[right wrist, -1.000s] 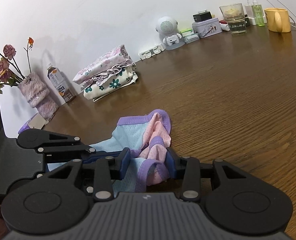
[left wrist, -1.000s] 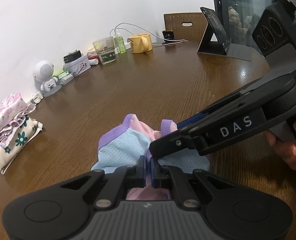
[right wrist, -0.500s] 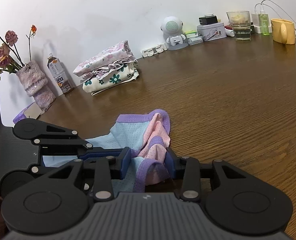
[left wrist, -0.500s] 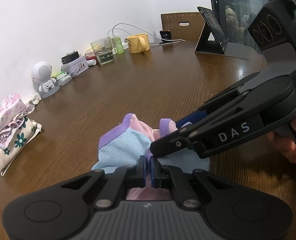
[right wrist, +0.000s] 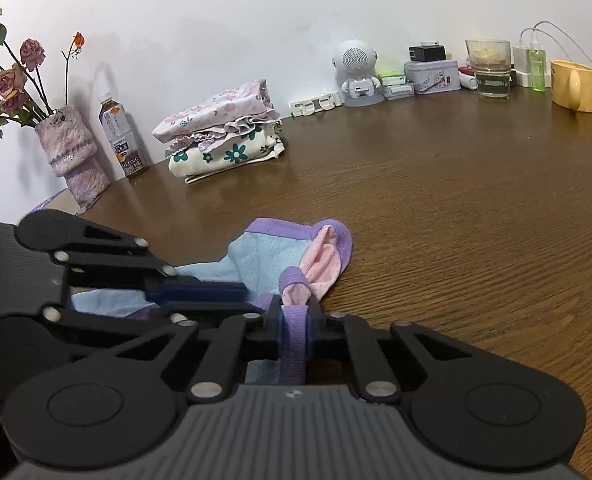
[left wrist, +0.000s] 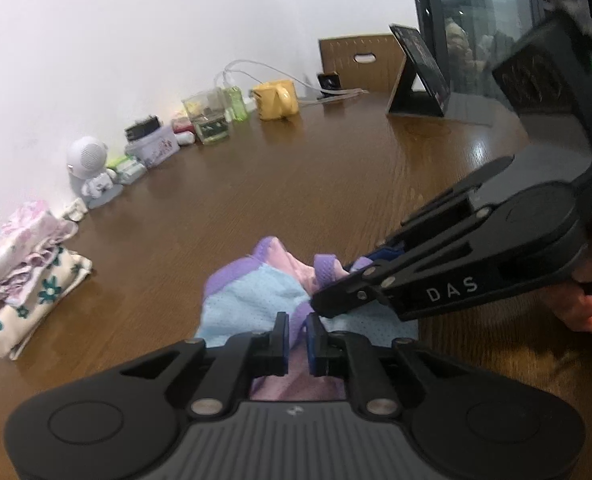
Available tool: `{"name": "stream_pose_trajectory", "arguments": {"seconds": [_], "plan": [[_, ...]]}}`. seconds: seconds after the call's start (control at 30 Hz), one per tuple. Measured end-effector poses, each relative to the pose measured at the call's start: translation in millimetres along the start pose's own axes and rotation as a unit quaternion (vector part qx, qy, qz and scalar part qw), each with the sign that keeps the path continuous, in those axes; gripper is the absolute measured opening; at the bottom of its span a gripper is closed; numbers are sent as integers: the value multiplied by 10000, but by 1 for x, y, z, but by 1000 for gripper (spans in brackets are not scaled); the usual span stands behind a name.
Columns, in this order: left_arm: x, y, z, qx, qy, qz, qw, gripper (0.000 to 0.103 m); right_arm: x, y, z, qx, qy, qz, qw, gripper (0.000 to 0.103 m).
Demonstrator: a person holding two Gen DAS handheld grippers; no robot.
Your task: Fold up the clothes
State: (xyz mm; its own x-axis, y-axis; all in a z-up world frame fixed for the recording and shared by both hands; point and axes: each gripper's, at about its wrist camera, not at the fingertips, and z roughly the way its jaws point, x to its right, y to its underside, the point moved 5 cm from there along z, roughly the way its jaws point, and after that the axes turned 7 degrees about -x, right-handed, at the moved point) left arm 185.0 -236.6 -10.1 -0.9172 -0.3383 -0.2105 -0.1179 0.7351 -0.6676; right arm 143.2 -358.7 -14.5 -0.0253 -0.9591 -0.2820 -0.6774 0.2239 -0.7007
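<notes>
Both tongs — left (left wrist: 296, 330), right (right wrist: 294, 314) — on underwear (right wrist: 264, 254)

Both views are lit evenly by soft, diffuse indoor light; no single source can be made out. The pale wall (right wrist: 256, 20) is rendered bright, shading to grey toward the corners, where dark vignetting is seen. Faint shadows are cast on it behind the dried pink roses (right wrist: 4, 80) at far left. A mild sheen is carried by the brown wooden table (right wrist: 475, 208). Strong fisheye bending is shown at the edges. The left wrist view is smeared by motion blur, while the right wrist view is kept sharp
</notes>
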Motion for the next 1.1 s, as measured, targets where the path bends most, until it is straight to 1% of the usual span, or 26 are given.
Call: {"name": "stream_pose_trajectory", "arguments": {"seconds": [0.03,0.1,0.2,0.27,0.37,0.43,0.5,0.6,0.67,0.7,0.73,0.77,0.8,0.83,0.9,1.0,1.07,1.1], "plan": [[-3,1,-7,44,-51,-60,10000,13,-2,0,-1,23,13,-54,10000,7],[-8,6,-20,125,-184,-195,9996,13,-5,0,-3,69,39,-161,9998,7],[-19,20,-48,251,-488,-495,9973,13,-15,-1,-7,191,137,-479,9986,6],[-27,34,-67,320,-707,-716,9944,13,-26,-3,-12,315,216,-787,9962,6],[-37,58,-96,360,-1054,-1071,9880,13,-48,-4,-18,488,363,-1371,9887,6],[-42,72,-110,364,-1195,-1312,9835,13,-51,-5,-16,397,382,-1324,9897,6],[-44,84,-121,373,-1293,-1501,9795,13,-44,-5,-13,307,422,-999,9936,6],[-45,96,-130,406,-1313,-1670,9763,13,-24,-4,-10,187,455,-328,9982,7],[-44,99,-133,433,-1293,-1711,9758,13,-6,-3,-9,135,478,233,9985,12],[-44,99,-133,449,-1282,-1725,9756,13,2,-3,-8,103,395,540,9977,15],[-43,100,-133,463,-1269,-1731,9756,14,9,-2,-8,117,259,827,9962,24],[-42,100,-133,477,-1256,-1736,9756,14,14,-1,-9,152,106,1106,9937,30],[-41,102,-134,486,-1243,-1740,9757,14,20,0,-10,187,-47,1383,9902,41],[-41,101,-132,476,-1212,-1743,9760,14,22,1,-10,209,-125,1517,9881,44],[-41,97,-129,453,-1148,-1747,9768,14,21,3,-10,227,-165,1557,9874,44],[-34,66,-105,399,-846,-1257,9876,14,18,4,-8,191,-129,1404,9898,44],[-29,44,-89,362,-638,-918,9931,14,16,6,-10,169,-81,1229,9922,44],[-26,33,-76,282,-502,-724,9957,14,15,7,-12,159,-54,1133,9934,44]]}}
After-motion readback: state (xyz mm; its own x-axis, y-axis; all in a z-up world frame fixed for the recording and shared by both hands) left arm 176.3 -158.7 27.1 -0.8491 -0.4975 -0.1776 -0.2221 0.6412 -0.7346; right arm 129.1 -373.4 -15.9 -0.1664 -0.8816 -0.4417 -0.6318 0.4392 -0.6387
